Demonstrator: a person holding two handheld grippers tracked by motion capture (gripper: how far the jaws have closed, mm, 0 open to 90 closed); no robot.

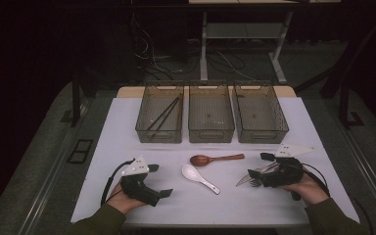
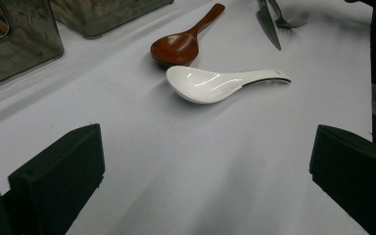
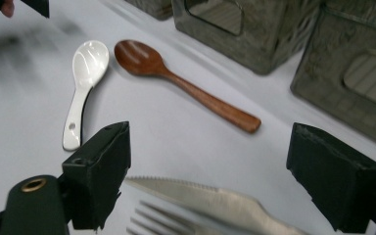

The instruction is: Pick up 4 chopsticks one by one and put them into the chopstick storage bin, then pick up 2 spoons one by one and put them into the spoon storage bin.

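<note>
Between your right gripper's (image 3: 208, 171) open jaws lie the knife (image 3: 210, 203) and the fork (image 3: 152, 220), flat on the table (image 3: 176, 142); the knife's long axis runs across the gap, from one jaw toward the other, so you must turn the wrist before closing; your left gripper (image 2: 203, 171) is open too, well apart from them, with the white spoon (image 2: 215, 84) ahead.

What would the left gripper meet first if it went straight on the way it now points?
Most likely the white spoon: it lies on the table ahead of the open left gripper, roughly centred between the jaws, with bare cloth before it. The wooden spoon lies just beyond. Depth is hard to judge.
</note>
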